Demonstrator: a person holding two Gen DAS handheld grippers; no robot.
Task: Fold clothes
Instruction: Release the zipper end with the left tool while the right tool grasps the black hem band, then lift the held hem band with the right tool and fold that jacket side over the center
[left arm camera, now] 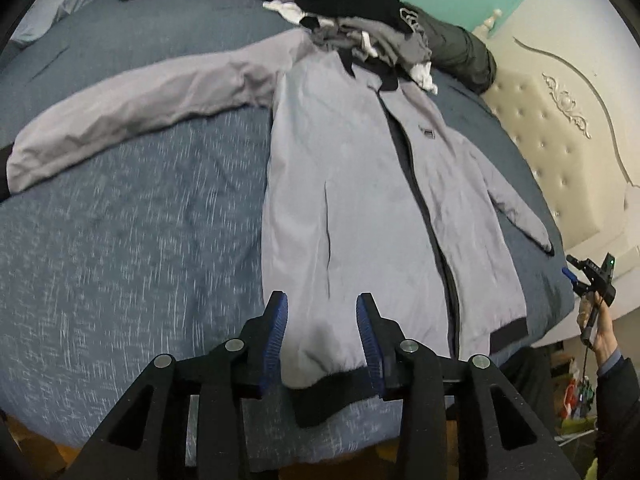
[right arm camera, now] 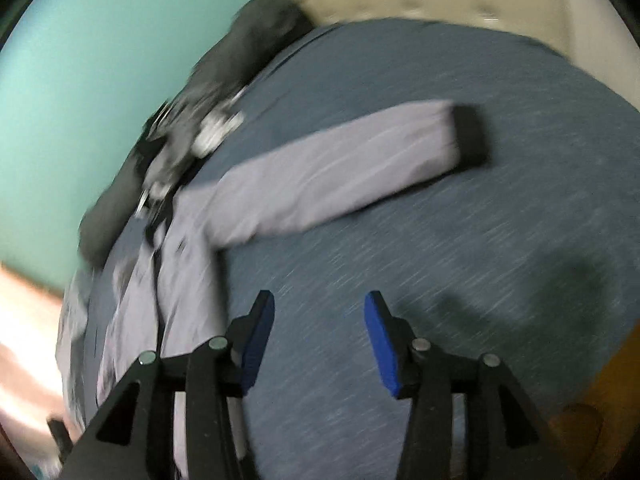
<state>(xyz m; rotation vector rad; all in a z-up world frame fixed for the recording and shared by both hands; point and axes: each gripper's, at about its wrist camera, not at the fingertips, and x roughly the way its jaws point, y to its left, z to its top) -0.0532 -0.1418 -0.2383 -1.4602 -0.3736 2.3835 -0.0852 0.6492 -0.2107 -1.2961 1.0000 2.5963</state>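
A light grey jacket [left arm camera: 352, 184] with black cuffs, hem and zip lies flat on the blue bedspread [left arm camera: 132, 240], both sleeves spread out. My left gripper [left arm camera: 322, 320] is open just above the jacket's black hem, the left front panel between its blue pads, not closed on it. In the right wrist view, blurred by motion, the jacket [right arm camera: 320, 176] lies to the left with one sleeve stretched right. My right gripper [right arm camera: 320, 320] is open and empty over bare bedspread beside the jacket's body. It also shows at the right edge of the left wrist view [left arm camera: 588, 276].
A pile of black, grey and white clothes [left arm camera: 360, 20] lies at the jacket's collar, against a dark rolled duvet [left arm camera: 460, 48]. A cream tufted headboard [left arm camera: 560, 128] stands to the right. The bed's near edge [left arm camera: 240, 456] is just below my left gripper.
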